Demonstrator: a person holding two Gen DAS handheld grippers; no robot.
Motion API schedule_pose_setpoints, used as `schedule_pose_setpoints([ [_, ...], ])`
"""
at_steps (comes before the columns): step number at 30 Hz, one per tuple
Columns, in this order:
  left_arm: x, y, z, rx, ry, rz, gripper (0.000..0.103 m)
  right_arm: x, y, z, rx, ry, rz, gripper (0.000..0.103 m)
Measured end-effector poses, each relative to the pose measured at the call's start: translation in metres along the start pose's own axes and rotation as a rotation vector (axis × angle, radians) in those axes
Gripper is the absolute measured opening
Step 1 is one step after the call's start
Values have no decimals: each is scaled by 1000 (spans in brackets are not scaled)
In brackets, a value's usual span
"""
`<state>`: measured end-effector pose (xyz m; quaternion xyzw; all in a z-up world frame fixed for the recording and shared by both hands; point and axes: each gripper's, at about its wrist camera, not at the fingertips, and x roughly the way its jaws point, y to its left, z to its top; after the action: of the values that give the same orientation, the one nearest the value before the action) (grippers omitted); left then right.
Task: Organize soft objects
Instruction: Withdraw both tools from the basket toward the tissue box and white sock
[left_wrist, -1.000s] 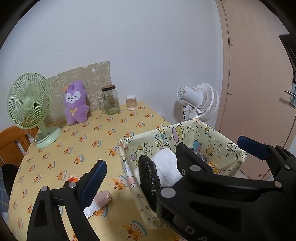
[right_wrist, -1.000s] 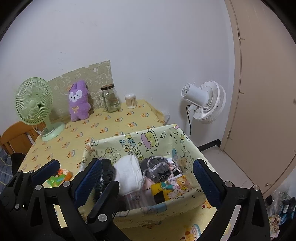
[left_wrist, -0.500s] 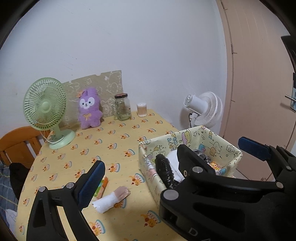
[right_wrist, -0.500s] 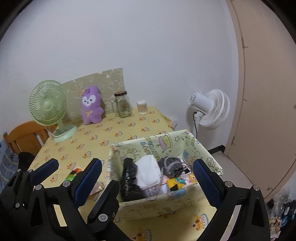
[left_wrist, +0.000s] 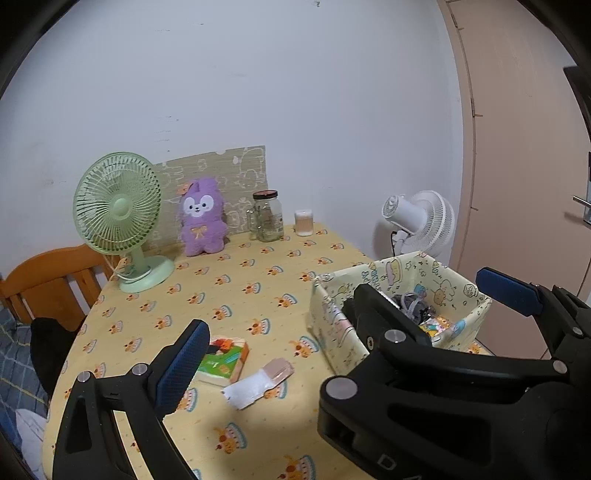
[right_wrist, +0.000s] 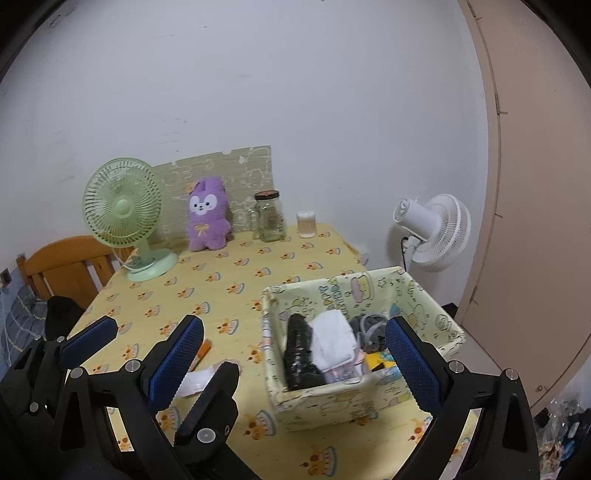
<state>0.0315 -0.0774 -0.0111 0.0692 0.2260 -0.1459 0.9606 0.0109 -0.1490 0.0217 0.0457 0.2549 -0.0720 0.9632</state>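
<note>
A: Left gripper: fingers spread wide, nothing between them. Blue pads, one low left, one far right. It hovers above the table.

B: Right gripper?

A: Also spread wide and empty, raised over the near table edge. Through its gap sits the fabric basket.

B: Basket contents?

A: From the right wrist view: a black soft item upright at the left end, a white folded cloth just beside it, a grey corded bundle to the right, and something yellow printed at the near wall. All inside, packed touching.

B: Anything soft outside it?

A: A white and pink sock lies flat on the yellow tablecloth, left of the basket and apart from it. Touching or nearly touching its left end is a green tissue pack; I cannot tell which.

B: Further out?

A: Back edge against the wall: green desk fan, purple plush rabbit upright beside it, glass jar, small cotton-swab tub. A patterned board stands behind the plush. White fan stands off the table's far right corner. Wooden chair at the left, peach door on the right.
</note>
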Motion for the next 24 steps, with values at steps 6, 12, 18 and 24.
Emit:
schedule_pose_setpoints([
  [6,-9,11,-7,-1,-5,20,99,-5,13,-5,-16,-13,32,100],
  [12,-13,24,-17,-10,-3,42,99,-6,28,-11,-23,-8,50,100],
  [18,-11,39,-27,-30,14,68,99,1,42,-19,-49,-3,83,100],
  [24,-4,50,-38,-34,37,96,99,12,53,-29,-48,22,105,100],
])
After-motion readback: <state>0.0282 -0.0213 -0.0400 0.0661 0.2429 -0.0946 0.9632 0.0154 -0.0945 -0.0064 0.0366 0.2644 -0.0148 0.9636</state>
